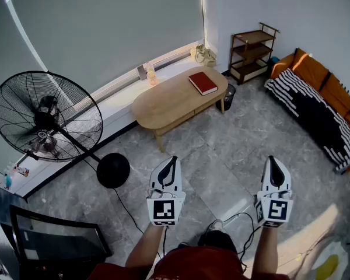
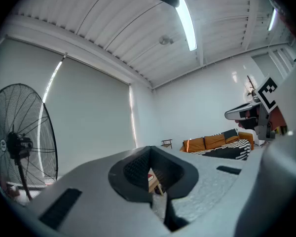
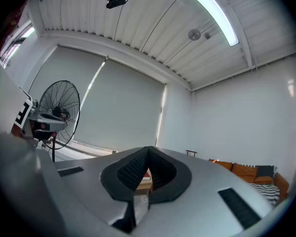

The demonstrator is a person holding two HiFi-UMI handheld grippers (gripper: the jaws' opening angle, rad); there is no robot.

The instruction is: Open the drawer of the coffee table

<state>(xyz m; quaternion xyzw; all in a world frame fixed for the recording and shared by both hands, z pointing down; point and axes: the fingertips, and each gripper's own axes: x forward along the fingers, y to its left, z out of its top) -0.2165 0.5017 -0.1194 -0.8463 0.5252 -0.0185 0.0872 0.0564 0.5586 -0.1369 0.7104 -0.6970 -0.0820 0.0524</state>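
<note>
The light wooden coffee table (image 1: 174,102) stands across the floor near the window, with a red book (image 1: 203,83) on its right end. I cannot make out its drawer from here. My left gripper (image 1: 172,160) and right gripper (image 1: 272,160) are held level side by side, well short of the table, both shut and empty. In the left gripper view the jaws (image 2: 149,152) meet at the tip, and a sliver of the table (image 2: 154,182) shows below them. The right gripper view shows the same closed jaws (image 3: 148,152) with the table (image 3: 144,182) behind.
A big standing fan (image 1: 46,115) with a round base (image 1: 113,170) is at the left. An orange sofa (image 1: 318,101) lines the right wall, a small shelf (image 1: 254,51) stands in the corner, and a black bin (image 1: 228,92) sits by the table. Cables (image 1: 233,217) lie near my feet.
</note>
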